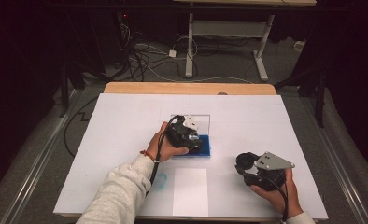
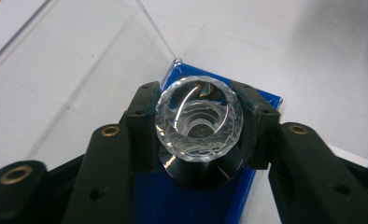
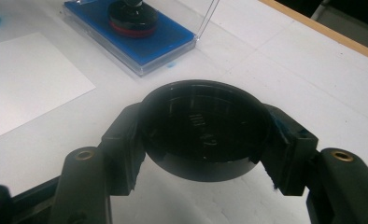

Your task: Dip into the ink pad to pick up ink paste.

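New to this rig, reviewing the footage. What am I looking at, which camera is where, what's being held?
There is no robot arm: a person holds a two-jaw gripper in each hand at a white-covered table. The high view looks down from above the person's side; the other two cameras ride on the grippers and look along their black jaws.

The left gripper is shut on the faceted clear crystal knob of a stamp whose round black base sits on a blue ink pad in a clear plastic case with its lid standing up.

The right gripper is shut on a round black cap, held above the table, apart from the pad.

A white paper sheet lies near the front edge, with a faint blue mark beside it.
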`<act>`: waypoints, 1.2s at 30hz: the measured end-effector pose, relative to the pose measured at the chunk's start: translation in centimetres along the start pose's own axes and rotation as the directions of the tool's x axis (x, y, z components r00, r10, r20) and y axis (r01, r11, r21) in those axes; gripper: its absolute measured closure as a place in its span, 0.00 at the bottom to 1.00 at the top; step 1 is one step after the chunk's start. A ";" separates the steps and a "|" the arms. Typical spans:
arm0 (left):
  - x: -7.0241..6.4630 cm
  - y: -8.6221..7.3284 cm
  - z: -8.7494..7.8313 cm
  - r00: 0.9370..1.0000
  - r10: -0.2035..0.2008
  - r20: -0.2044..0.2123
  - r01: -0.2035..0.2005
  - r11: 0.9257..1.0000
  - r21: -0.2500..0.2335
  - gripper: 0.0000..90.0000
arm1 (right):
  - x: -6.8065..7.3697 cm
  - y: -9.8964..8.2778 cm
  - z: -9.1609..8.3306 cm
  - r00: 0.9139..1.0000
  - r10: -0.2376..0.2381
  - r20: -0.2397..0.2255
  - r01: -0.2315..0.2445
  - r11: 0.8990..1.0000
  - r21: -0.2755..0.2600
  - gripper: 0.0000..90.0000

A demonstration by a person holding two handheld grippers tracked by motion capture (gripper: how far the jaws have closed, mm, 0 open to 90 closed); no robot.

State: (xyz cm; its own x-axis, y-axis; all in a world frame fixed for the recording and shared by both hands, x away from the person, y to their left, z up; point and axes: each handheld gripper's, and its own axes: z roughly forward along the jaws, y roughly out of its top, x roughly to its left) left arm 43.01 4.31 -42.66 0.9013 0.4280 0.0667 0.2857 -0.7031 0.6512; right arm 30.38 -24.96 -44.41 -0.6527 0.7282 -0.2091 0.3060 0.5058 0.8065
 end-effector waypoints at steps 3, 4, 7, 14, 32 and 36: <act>-0.1 0.0 0.0 1.000 0.017 -0.005 -0.017 1.000 0.007 0.61 | 0.1 0.0 0.1 1.000 -0.002 -0.004 0.002 1.000 0.008 0.43; -0.1 0.0 0.0 1.000 0.016 -0.006 -0.016 1.000 0.006 0.61 | 0.1 0.0 0.1 1.000 -0.007 -0.006 0.007 1.000 0.009 0.43; 0.0 -0.3 0.0 1.000 -0.005 0.007 0.005 1.000 -0.006 0.61 | 0.2 0.0 0.1 1.000 -0.006 -0.009 0.006 1.000 0.009 0.43; 0.0 -0.4 0.1 1.000 -0.021 0.006 0.021 1.000 -0.016 0.61 | 0.2 0.0 0.1 1.000 -0.009 -0.005 0.009 1.000 0.012 0.43; 0.1 -0.1 0.1 1.000 -0.001 0.002 0.001 1.000 0.010 0.61 | 0.3 0.0 0.2 1.000 -0.016 -0.003 0.016 1.000 0.019 0.43; 0.2 0.1 0.1 1.000 0.003 0.008 -0.003 1.000 0.028 0.61 | 0.2 -0.1 0.3 1.000 -0.016 0.000 0.016 1.000 0.021 0.43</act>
State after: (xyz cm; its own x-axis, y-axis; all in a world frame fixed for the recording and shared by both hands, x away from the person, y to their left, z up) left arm 43.25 4.27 -42.68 0.9045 0.4219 0.0626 0.2923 -0.7200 0.6294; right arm 30.43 -24.72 -44.68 -0.6576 0.7199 -0.2220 0.3096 0.5270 0.7915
